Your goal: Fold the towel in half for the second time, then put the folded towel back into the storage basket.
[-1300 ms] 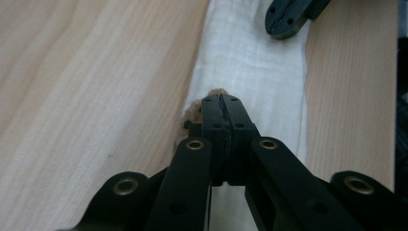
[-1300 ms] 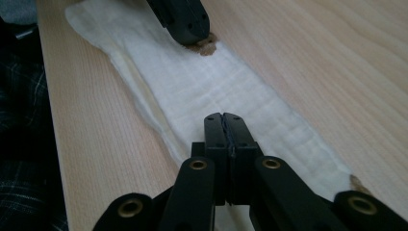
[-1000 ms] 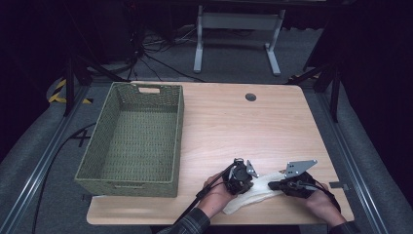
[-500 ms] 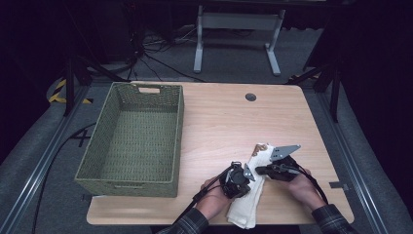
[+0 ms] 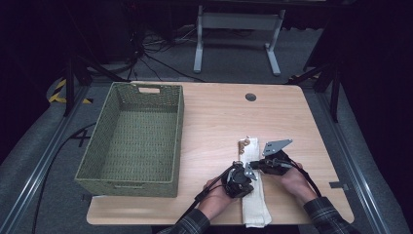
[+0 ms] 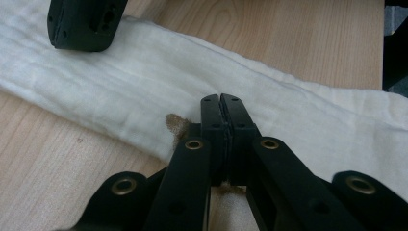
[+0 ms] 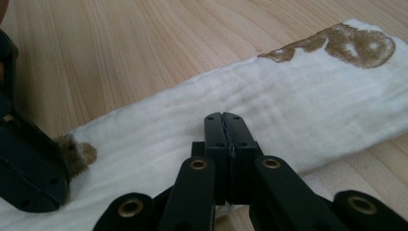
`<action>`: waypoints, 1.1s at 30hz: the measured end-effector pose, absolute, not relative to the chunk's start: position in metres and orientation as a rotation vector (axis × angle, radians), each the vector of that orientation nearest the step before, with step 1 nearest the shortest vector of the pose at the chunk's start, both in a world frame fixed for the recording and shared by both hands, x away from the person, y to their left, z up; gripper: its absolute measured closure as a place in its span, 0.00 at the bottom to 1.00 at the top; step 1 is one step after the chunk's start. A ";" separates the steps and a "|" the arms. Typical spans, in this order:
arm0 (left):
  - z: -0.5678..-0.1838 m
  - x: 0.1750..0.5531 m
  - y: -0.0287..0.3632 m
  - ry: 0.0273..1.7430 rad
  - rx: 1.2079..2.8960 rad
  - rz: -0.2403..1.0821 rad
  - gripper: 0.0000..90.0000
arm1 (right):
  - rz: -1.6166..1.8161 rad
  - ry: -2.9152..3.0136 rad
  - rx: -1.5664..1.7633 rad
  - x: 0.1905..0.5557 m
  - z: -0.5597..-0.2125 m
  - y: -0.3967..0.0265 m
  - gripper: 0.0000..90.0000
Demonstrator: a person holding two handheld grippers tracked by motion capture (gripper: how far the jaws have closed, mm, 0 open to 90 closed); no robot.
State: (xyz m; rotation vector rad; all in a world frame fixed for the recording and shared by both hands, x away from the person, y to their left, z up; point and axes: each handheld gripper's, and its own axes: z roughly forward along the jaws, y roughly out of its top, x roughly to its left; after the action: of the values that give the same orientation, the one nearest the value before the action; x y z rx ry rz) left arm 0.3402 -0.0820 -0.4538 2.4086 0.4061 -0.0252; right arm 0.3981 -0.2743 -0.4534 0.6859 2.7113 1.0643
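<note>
High view puts the white cloth (image 5: 254,187) folded into a long narrow strip in the lower middle of the frame, running from a brown-printed end near the centre of the counter (image 5: 219,117) down to the near edge. The left gripper (image 5: 242,176) sits on the strip's left side and the right gripper (image 5: 263,165) on its right side, the two close together, each held by a hand coming in from the bottom. A green woven basket (image 5: 134,141) stands on the left part of the counter, well apart from the cloth. Left gripper view shows its black jaws pressed together at lower centre, tips resting on the cloth, a small brown mark just left of them and the other gripper's dark body at upper left. Right gripper view shows its jaws likewise closed tight on a pinch of the cloth, with the brown print at upper right.
</note>
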 end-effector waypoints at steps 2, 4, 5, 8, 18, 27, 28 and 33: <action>-0.452 0.340 -0.080 0.407 2.406 -0.009 0.95 | 1.080 2.712 0.678 0.397 -0.453 -0.275 0.99; -0.449 0.341 -0.076 0.415 2.395 0.007 0.91 | 1.099 2.703 0.671 0.396 -0.450 -0.277 0.93; -0.449 0.341 -0.074 0.418 2.388 0.017 0.89 | 1.117 2.700 0.670 0.395 -0.448 -0.278 0.91; -0.448 0.344 -0.065 0.415 2.395 0.028 0.82 | 1.142 2.679 0.647 0.393 -0.443 -0.283 0.85; -0.447 0.357 -0.042 0.476 2.405 0.089 0.57 | 1.208 2.784 0.562 0.376 -0.435 -0.296 0.54; -0.448 0.365 -0.024 0.541 2.365 0.081 0.39 | 1.204 2.853 0.351 0.335 -0.435 -0.282 0.29; -0.448 0.366 -0.023 0.539 2.374 0.087 0.36 | 1.193 2.854 0.330 0.332 -0.436 -0.279 0.26; -0.450 0.369 -0.021 0.570 2.369 0.090 0.29 | 1.157 2.872 0.266 0.323 -0.442 -0.268 0.18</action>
State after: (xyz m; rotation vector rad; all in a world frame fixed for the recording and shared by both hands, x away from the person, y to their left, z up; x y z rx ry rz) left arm 0.3686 -0.0209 -0.4495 2.3690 0.5696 0.0903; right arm 0.3226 -0.2679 -0.4424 0.2661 2.8723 1.1567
